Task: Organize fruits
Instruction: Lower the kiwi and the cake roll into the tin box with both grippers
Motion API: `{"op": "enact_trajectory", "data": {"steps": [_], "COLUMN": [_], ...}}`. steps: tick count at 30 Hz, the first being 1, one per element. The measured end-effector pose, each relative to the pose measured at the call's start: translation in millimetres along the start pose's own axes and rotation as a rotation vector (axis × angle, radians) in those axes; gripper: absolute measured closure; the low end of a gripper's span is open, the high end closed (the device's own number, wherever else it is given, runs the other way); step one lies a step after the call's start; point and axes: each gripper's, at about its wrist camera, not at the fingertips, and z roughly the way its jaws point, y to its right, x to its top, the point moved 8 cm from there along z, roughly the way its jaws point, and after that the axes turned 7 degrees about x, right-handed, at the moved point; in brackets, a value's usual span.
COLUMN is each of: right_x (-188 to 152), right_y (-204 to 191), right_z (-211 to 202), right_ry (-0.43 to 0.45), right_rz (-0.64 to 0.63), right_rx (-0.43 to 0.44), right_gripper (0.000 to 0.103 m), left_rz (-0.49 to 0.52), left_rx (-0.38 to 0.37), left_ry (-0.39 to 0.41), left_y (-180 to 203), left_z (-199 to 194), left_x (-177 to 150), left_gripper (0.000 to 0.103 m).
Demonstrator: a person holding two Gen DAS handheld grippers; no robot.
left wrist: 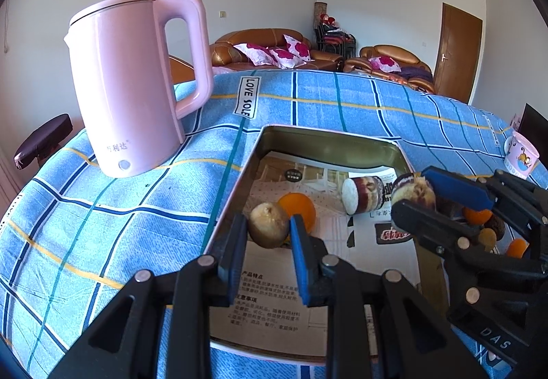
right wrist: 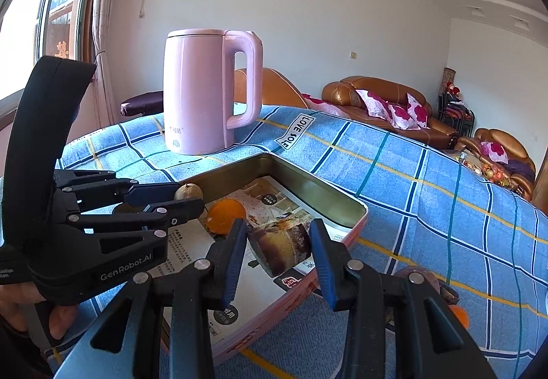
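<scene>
A metal tin tray (left wrist: pixel 328 139) lined with printed paper lies on the blue plaid cloth. In it are an orange (left wrist: pixel 301 207) and a small jar-like piece (left wrist: pixel 363 196) on its side. My left gripper (left wrist: pixel 269 231) is shut on a tan round fruit (left wrist: pixel 267 225) over the tray's left part; the fruit also shows in the right wrist view (right wrist: pixel 188 191). My right gripper (right wrist: pixel 279 242) holds a purple-yellow fruit piece (right wrist: pixel 282 247) between its pads over the tray's right side; this piece also shows in the left wrist view (left wrist: pixel 412 190).
A pink kettle (left wrist: pixel 137 84) stands left of the tray. More small fruits (left wrist: pixel 493 228) lie right of the tray behind the right gripper. A patterned cup (left wrist: pixel 522 153) sits at the far right edge. Sofas stand beyond the table.
</scene>
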Motion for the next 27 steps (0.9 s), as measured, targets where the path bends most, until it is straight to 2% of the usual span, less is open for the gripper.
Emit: {"op": "enact_trajectory", "data": {"steps": [11,17,19,22,27], "right_x": [-5,-6,-5,-5,-3], "right_y": [-3,-4,-4,-3,3], "right_z": [12,14,13,12,6], "right_ry": [-0.063,-0.072,-0.069,-0.064,-0.035], "right_rz": [-0.014,-0.018,-0.022,-0.019,-0.004], "right_rx": [0.010,0.004,0.001,-0.010,-0.044], "right_gripper": [0.062,0.062,0.057,0.052,0.040], "left_rz": [0.012,0.032,0.032,0.012,-0.012], "left_rx": [-0.014,-0.003,0.001,0.001,-0.011], "left_ry": [-0.043,-0.040,-0.033,-0.034,-0.001], "left_y": [3,6,6,2,-2], "left_z": [8,8,7,6,-1], "left_x": [-3,-3,-2,-2,0], "left_gripper": [0.076,0.074,0.073,0.063,0.059]}}
